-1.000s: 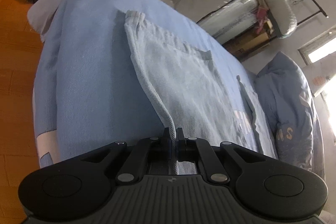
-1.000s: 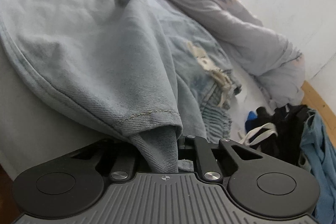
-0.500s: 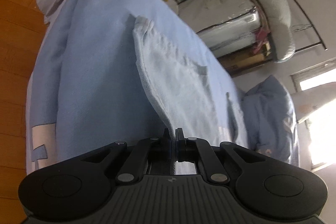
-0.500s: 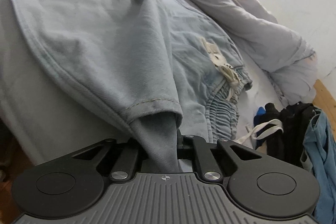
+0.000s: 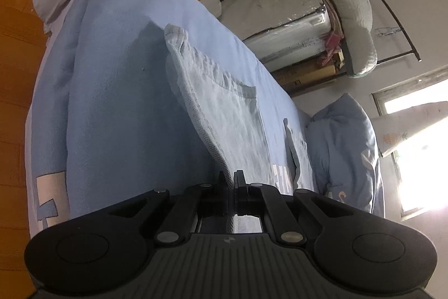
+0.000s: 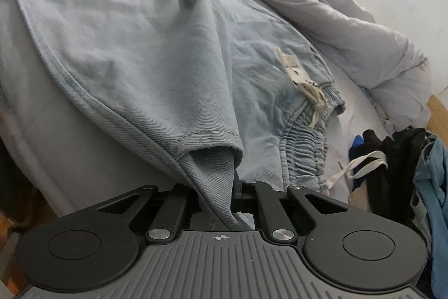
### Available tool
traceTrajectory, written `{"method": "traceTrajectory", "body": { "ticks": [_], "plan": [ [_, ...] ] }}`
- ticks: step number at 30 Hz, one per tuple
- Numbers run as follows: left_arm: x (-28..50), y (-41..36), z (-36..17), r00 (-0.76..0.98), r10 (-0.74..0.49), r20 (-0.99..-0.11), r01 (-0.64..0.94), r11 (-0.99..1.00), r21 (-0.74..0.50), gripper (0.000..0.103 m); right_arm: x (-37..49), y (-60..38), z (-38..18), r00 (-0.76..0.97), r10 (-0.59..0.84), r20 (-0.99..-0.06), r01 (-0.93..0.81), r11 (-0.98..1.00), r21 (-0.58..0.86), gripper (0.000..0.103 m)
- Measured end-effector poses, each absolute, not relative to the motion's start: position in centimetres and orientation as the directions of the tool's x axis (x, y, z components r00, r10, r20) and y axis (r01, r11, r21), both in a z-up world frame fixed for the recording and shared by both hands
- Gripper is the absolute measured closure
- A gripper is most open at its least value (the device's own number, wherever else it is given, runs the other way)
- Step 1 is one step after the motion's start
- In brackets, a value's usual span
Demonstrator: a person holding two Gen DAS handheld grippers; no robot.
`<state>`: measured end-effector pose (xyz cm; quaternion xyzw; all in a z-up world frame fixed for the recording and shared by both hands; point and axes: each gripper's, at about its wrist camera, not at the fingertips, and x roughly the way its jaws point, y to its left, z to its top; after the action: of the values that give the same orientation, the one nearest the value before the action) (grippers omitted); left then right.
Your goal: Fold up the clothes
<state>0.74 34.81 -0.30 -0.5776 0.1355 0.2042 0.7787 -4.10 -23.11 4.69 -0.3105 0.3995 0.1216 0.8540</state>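
Both my grippers, left [image 5: 230, 181] and right [image 6: 224, 187], are clamped tight on the jeans [image 6: 134, 27] spread over the bed [image 5: 117, 108]; folding looks barely begun; most creases remain.

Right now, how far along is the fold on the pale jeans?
Done: the pale jeans are spread on the bed, elastic waistband toward the far side. In hand: the left gripper and right gripper are each shut on a hem end, lifting it. Left: no finished fold shows, and a clothes pile waits at the bed's edge.
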Motion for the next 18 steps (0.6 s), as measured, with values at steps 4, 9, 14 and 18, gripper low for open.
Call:
{"method": "traceTrajectory", "body": {
  "ticks": [4, 9, 14, 18],
  "plan": [
    [0.5, 34.9, -0.4, 0.885, 0.160, -0.436, -0.464, 0.242, -0.852, 0.095, -4.0, -23.0, 4.8, 0.628, -0.023, -0.778, -0.480, 0.776, -0.410, 0.094],
    [0.4, 34.9, -0.1, 0.892, 0.164, -0.421, -0.450, 0.255, -0.856, 0.095, -3.9, -23.0, 4.9, 0.598, -0.001, -0.801, -0.509, 0.772, -0.381, 0.094],
    [0.1, 34.9, 0.5, 0.902, 0.168, -0.397, -0.430, 0.282, -0.858, 0.095, -4.5, -22.7, 5.7, 0.572, 0.044, -0.819, -0.544, 0.767, -0.339, 0.094],
    [-0.5, 35.4, 1.1, 0.915, 0.184, -0.360, -0.399, 0.271, -0.876, 0.095, -5.3, -21.9, 5.9, 0.553, 0.067, -0.830, -0.582, 0.744, -0.327, 0.094]
  ]
}}
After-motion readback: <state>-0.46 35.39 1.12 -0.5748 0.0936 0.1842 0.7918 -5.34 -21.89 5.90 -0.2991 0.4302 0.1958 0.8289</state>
